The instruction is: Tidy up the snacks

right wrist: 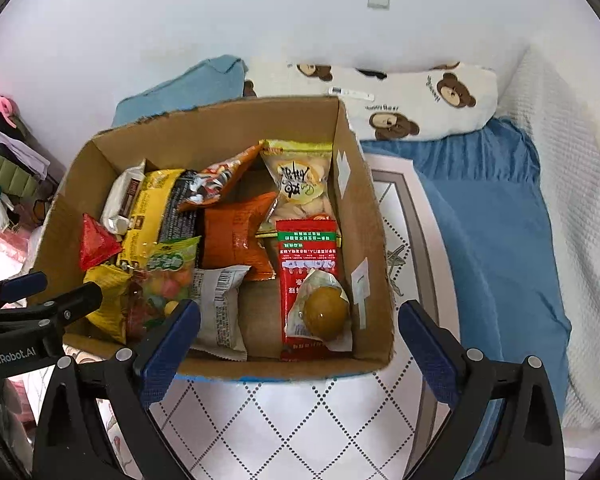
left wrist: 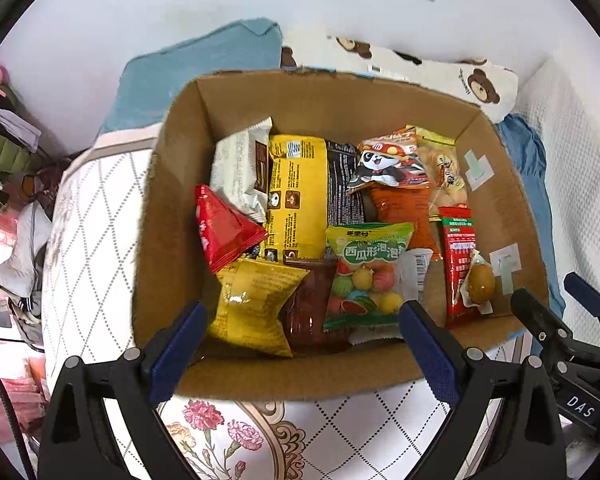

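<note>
An open cardboard box (left wrist: 180,184) sits on a patterned bed cover and holds many snack packets. Among them are a green candy bag (left wrist: 366,276), a long yellow packet (left wrist: 298,196), a red triangular packet (left wrist: 224,230), a red sachet (left wrist: 458,264) and a wrapped brown egg (left wrist: 480,282). The box (right wrist: 374,240) also shows in the right wrist view, with the egg (right wrist: 326,312) and the red sachet (right wrist: 306,252). My left gripper (left wrist: 302,344) is open and empty above the box's near edge. My right gripper (right wrist: 300,338) is open and empty over the box's near right corner.
The quilted bed cover (right wrist: 284,420) lies under the box. A blue blanket (right wrist: 496,220) and a bear-print pillow (right wrist: 416,100) lie to the right and behind. A teal towel (left wrist: 204,68) lies behind the box. Clothes (left wrist: 4,132) are piled at the left. A white wall stands behind.
</note>
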### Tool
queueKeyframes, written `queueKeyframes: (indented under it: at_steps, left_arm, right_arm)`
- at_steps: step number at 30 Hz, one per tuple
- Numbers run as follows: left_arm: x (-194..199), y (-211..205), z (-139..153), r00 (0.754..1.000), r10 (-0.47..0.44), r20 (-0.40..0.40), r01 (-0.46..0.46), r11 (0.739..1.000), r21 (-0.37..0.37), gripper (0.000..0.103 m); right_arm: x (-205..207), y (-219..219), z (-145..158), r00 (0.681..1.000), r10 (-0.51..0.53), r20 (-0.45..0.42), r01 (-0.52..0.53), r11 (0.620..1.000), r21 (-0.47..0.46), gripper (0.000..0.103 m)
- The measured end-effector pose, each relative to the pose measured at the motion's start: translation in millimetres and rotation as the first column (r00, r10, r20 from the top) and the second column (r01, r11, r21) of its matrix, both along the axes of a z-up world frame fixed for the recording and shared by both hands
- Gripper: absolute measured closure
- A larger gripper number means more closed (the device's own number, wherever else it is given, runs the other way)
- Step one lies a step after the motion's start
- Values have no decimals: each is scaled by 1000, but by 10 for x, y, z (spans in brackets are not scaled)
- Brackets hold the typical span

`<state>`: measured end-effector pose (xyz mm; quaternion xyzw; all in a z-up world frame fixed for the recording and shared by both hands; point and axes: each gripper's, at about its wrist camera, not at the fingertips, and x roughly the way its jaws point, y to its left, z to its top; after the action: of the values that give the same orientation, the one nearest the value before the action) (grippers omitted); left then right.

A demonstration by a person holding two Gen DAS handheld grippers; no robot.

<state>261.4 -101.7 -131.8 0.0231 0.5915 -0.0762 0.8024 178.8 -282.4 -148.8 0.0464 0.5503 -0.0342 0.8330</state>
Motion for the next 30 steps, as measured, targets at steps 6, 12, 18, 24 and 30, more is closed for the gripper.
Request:
queueKeyframes:
  at_steps: [6,12,18,24,30]
  left_arm:
    - [-351,64,245,996,21,86,-19,999,-31,5]
    - [-756,142,556,981,37,193,-31,999,-35,5]
    - [-1221,223,837,961,48,274,-35,998,-52,5]
    - [-1615,283,1019,946,45,322,-29,998,-55,5]
    - [-1980,394,1226,928,68,367,-39,996,-85,5]
  right_arm:
    - [-327,68,295,997,15,74,-13,1000,-16,2]
    - [-728,124,607,989,22,148,-19,1000,-22,2]
    - [-1171,164,883,977,18,212,-16,1000,-8,2]
    - [-1621,219,1175,962,20,272,-19,1000,-5,1]
    - [-2123,296,1478,943,33,332,-28,999,-20,1]
